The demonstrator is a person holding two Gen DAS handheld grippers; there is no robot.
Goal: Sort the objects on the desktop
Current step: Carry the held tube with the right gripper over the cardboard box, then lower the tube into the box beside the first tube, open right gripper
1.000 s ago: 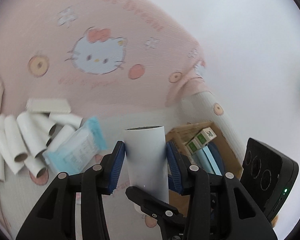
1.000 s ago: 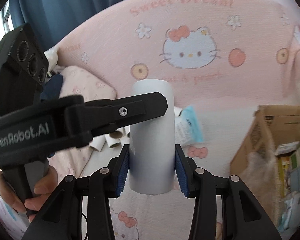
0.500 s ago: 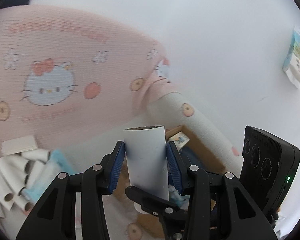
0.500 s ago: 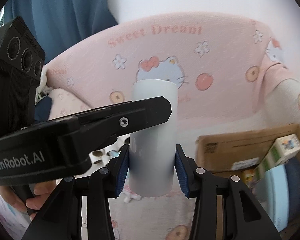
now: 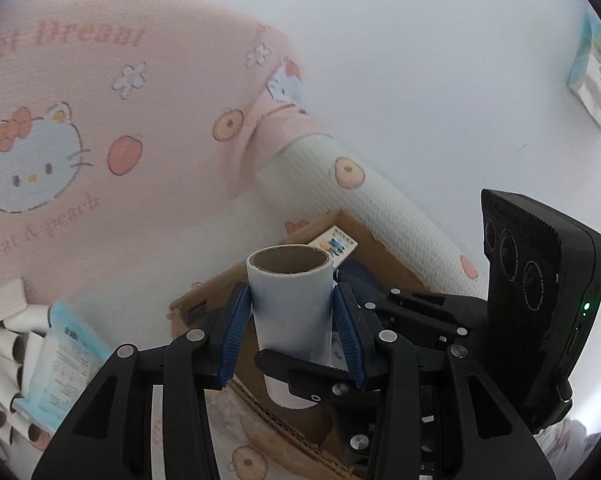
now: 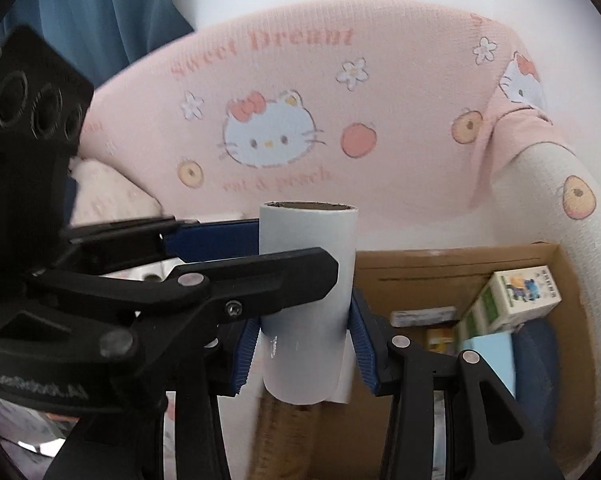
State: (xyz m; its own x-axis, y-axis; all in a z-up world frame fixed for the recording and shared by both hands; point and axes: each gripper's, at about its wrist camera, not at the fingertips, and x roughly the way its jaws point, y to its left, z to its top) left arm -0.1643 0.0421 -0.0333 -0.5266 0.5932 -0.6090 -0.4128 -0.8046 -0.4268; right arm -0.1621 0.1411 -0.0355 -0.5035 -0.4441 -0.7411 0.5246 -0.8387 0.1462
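A white cardboard tube (image 5: 290,304) stands upright between both grippers. My left gripper (image 5: 290,332) is shut on the tube, its blue pads on both sides. My right gripper (image 6: 306,344) is also shut on the same tube (image 6: 306,300), lower down. The left gripper's black fingers (image 6: 236,280) cross in front of the tube in the right wrist view. The tube hangs above the near edge of an open cardboard box (image 6: 432,272), which also shows in the left wrist view (image 5: 220,292).
The box holds a small green and white carton (image 6: 512,300), a light blue pack (image 6: 488,352) and a dark blue item (image 6: 536,360). Several white tubes (image 5: 8,344) and a blue tissue pack (image 5: 64,364) lie at left. A pink Hello Kitty cushion (image 6: 300,120) stands behind.
Both grippers have carried the tube to the right, from over the pile of tubes to above the cardboard box. The box now fills more of both views.
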